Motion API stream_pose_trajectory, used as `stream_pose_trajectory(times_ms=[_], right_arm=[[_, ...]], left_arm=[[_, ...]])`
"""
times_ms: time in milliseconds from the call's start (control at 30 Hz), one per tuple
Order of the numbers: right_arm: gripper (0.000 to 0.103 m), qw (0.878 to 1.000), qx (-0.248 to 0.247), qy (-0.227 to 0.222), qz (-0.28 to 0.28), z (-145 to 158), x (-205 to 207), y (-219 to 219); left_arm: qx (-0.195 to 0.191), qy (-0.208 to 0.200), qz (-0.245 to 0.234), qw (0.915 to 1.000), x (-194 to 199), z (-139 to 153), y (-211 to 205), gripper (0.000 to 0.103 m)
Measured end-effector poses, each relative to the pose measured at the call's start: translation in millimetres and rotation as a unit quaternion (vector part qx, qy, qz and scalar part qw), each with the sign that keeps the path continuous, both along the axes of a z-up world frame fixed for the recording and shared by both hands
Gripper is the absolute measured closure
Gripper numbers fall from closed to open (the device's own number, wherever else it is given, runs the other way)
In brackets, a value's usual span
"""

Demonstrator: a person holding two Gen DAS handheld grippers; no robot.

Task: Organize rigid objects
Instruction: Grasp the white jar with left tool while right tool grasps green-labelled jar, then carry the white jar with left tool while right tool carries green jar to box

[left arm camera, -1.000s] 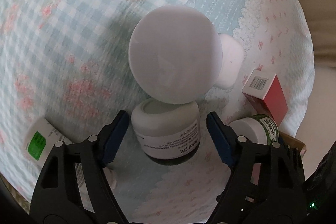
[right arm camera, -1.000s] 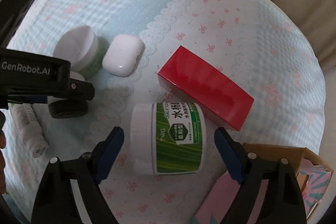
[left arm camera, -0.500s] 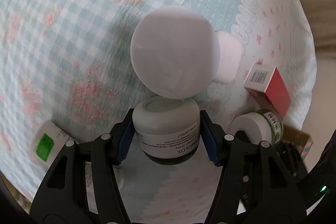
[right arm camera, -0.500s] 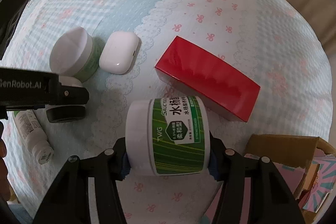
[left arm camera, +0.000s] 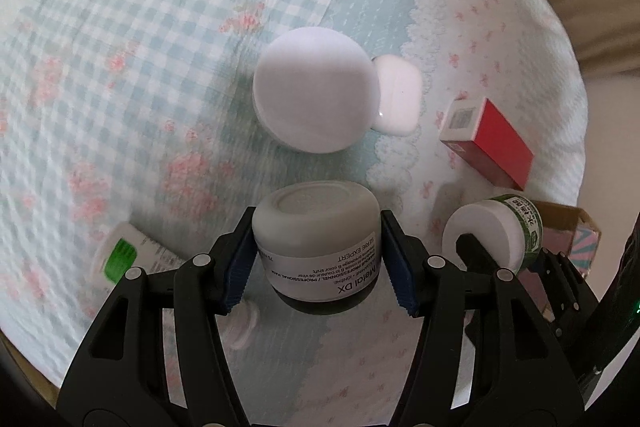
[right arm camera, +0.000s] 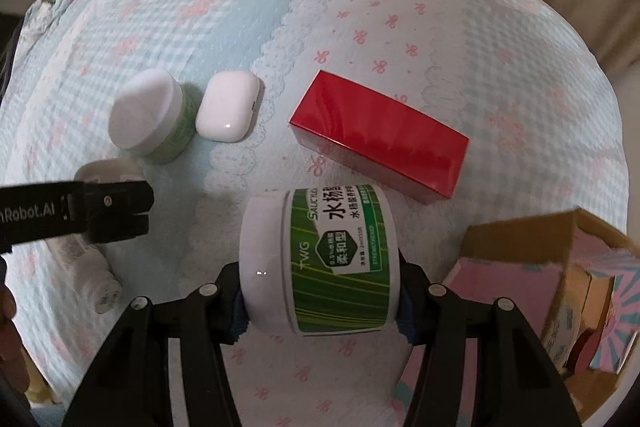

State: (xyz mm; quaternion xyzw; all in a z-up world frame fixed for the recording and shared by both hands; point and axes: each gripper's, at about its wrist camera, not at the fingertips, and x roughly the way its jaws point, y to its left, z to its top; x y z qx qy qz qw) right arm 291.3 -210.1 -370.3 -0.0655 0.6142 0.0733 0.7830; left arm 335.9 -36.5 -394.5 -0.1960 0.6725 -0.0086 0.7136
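My left gripper [left arm camera: 318, 259] is shut on a white jar labelled Metal DX [left arm camera: 316, 247], held upside down above the quilt. My right gripper [right arm camera: 320, 291] is shut on a green-labelled white jar [right arm camera: 320, 259], lying sideways between the fingers and lifted off the quilt; it also shows in the left wrist view [left arm camera: 494, 233]. A white-lidded green jar [right arm camera: 148, 117] [left arm camera: 316, 95], a white earbud case [right arm camera: 228, 111] [left arm camera: 398, 99] and a red box [right arm camera: 380, 143] [left arm camera: 486, 141] rest on the quilt. The left gripper shows in the right wrist view [right arm camera: 116, 211].
A white tube with a green label [left arm camera: 128, 259] [right arm camera: 92, 275] lies on the quilt under the left gripper. An open cardboard box with a pink lining [right arm camera: 532, 267] [left arm camera: 568, 227] stands at the right edge. The quilt [right arm camera: 400, 19] covers a rounded surface.
Both grippers closed on their jars, then lifted them off the quilt. The white-lidded jar and earbud case now look farther from the left gripper.
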Motion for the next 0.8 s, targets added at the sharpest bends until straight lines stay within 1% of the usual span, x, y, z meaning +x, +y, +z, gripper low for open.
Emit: stream_pose_trajectory(times_ms=[100,167,200,333,400,433,467,533,600,667,800], right_arm=[[0.050,1.000,0.004,-0.009,-0.013,13.0,-6.5,0.0],[0.050,1.000,0.004,-0.017,-0.019,23.8,-12.1,0.7],[0.050,1.000,0.003,-0.020,-0.021,28.6,-15.4,2.8],[0.050,0.999,0.004,-0.032,-0.033,53.3,-32.6,7.0],[0.050,0.998,0.010,-0.037,-0.046,69.3,-44.2,8.8],[0.050,0.998,0.014,-0.040,-0.055,82.1,-52.5,9.2],[0.050,0.997,0.016,-0.043,-0.061,90.8,-57.8,9.9],[0.050,0.996,0.021,-0.049,-0.075,112.6,-71.5,10.6],[0.050,0.994,0.033,-0.049,-0.093,128.5,-81.9,12.8],[0.050,0.991,0.050,-0.051,-0.118,149.8,-97.1,10.6],[0.050,0.987,0.045,-0.059,-0.145,180.7,-121.7,7.3]], left_arm=[[-0.004,-0.011,-0.007,0.9999,-2.1,11.8,4.8,0.048],[-0.007,-0.021,-0.013,0.9997,-7.9,25.9,9.4,0.048],[-0.009,-0.025,-0.015,0.9995,-14.8,25.1,12.0,0.048],[-0.019,-0.050,-0.034,0.9980,-34.6,60.7,22.5,0.048],[-0.026,-0.061,-0.043,0.9969,-41.4,77.2,22.8,0.048],[-0.030,-0.066,-0.053,0.9959,-45.8,86.4,23.4,0.048],[-0.032,-0.074,-0.072,0.9941,-51.6,98.8,22.3,0.048],[-0.035,-0.084,-0.095,0.9912,-60.2,114.9,21.1,0.048],[-0.038,-0.099,-0.127,0.9862,-72.2,136.8,18.6,0.048],[-0.041,-0.112,-0.148,0.9817,-81.8,153.6,17.0,0.048],[-0.054,-0.127,-0.186,0.9728,-100.1,183.6,11.5,0.048]])
